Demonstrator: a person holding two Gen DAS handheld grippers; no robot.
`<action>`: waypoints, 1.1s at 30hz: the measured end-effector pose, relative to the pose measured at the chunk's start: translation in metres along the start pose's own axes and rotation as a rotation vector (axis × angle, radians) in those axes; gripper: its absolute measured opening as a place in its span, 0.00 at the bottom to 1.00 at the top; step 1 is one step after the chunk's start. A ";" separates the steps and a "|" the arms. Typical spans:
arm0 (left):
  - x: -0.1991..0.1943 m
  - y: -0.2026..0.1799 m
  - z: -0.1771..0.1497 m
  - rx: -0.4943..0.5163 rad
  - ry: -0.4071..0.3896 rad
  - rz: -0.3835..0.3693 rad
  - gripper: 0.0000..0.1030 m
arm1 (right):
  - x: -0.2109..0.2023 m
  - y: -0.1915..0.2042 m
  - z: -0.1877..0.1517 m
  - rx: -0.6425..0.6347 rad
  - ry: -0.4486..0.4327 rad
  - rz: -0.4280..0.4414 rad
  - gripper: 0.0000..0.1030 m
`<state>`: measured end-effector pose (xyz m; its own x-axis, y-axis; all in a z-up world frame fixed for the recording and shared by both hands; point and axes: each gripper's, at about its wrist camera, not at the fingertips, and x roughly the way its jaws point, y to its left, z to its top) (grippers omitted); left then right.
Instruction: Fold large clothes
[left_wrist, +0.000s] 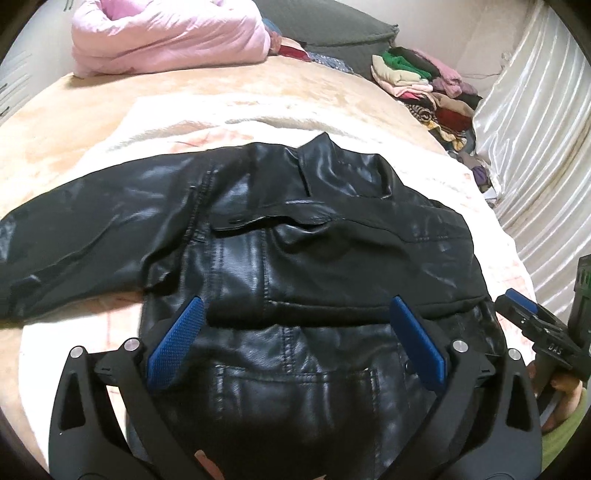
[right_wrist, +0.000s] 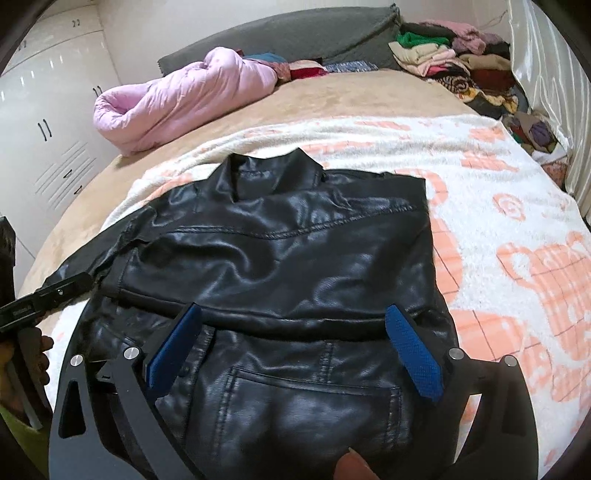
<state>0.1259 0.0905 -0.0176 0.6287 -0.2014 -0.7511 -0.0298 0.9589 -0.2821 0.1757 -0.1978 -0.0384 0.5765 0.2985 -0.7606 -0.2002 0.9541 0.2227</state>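
A black leather jacket (left_wrist: 295, 236) lies flat on the bed, collar away from me. Its right sleeve is folded across the body; its left sleeve (left_wrist: 74, 236) stretches out to the left. The jacket also fills the right wrist view (right_wrist: 280, 258). My left gripper (left_wrist: 295, 306) is open and empty, hovering over the jacket's lower part. My right gripper (right_wrist: 295, 314) is open and empty too, over the lower right part. The right gripper shows at the right edge of the left wrist view (left_wrist: 532, 317). The left gripper shows at the left edge of the right wrist view (right_wrist: 48, 295).
The jacket rests on a white and orange blanket (right_wrist: 509, 229) over a tan bed cover (left_wrist: 74, 110). A pink quilt (left_wrist: 166, 33) lies at the head. A pile of clothes (left_wrist: 436, 85) sits at the far right by a shiny curtain (left_wrist: 535, 129). White wardrobe doors (right_wrist: 48, 122) stand left.
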 end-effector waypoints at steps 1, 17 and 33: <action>-0.002 0.002 0.000 -0.002 -0.003 0.005 0.91 | -0.001 0.003 0.001 -0.003 -0.005 0.001 0.96; -0.044 0.056 -0.008 -0.113 -0.069 0.040 0.91 | -0.008 0.072 0.027 -0.072 -0.076 0.067 0.96; -0.085 0.129 -0.014 -0.291 -0.154 0.073 0.91 | 0.013 0.150 0.040 -0.171 -0.058 0.147 0.96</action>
<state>0.0582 0.2288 0.0016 0.7261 -0.0807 -0.6828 -0.2856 0.8679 -0.4063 0.1850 -0.0495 0.0097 0.5749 0.4394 -0.6902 -0.4138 0.8839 0.2180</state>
